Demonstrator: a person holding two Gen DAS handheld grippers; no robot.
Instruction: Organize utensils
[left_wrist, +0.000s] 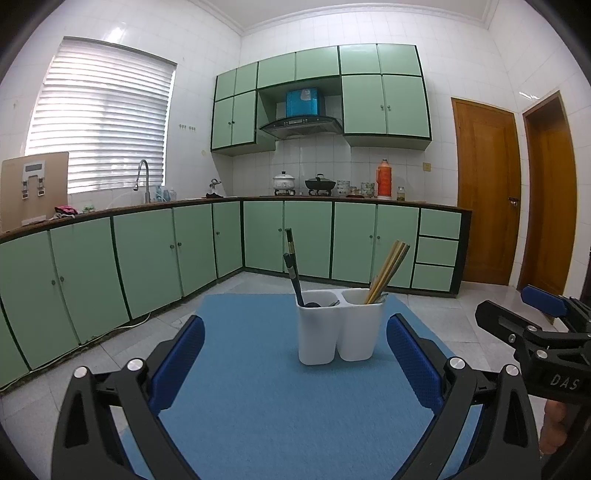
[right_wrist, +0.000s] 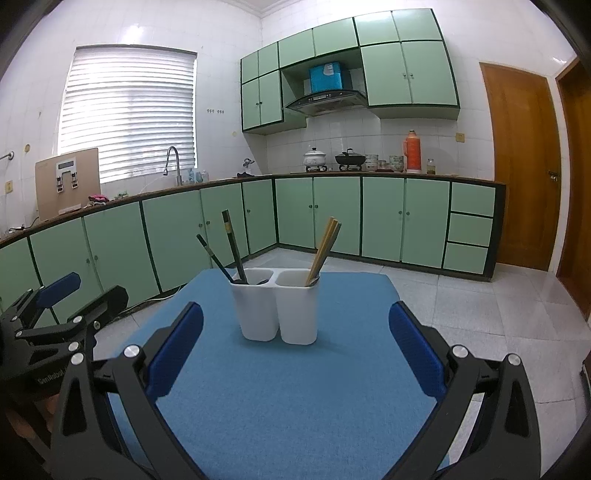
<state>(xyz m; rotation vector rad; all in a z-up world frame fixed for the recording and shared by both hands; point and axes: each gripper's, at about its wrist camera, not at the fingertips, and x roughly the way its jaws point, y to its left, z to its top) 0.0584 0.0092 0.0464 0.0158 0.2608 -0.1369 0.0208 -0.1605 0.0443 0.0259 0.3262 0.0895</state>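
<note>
A white two-compartment utensil holder (left_wrist: 340, 326) (right_wrist: 277, 308) stands upright on a blue table mat (left_wrist: 258, 398) (right_wrist: 288, 398). Its left compartment holds dark-handled utensils (left_wrist: 293, 271) (right_wrist: 231, 251), and the right one holds wooden chopsticks (left_wrist: 388, 271) (right_wrist: 325, 251). My left gripper (left_wrist: 295, 363) is open, set back from the holder with nothing between its fingers. My right gripper (right_wrist: 295, 349) is open too, also short of the holder and empty. Each gripper shows at the edge of the other's view: the right one (left_wrist: 532, 325) and the left one (right_wrist: 70, 314).
Green floor cabinets (left_wrist: 147, 254) run along the left and back walls under a counter with a sink tap (left_wrist: 142, 179), pots (left_wrist: 284, 182) and an orange thermos (left_wrist: 384, 179). Wooden doors (left_wrist: 487, 192) stand at the right. Tiled floor surrounds the mat.
</note>
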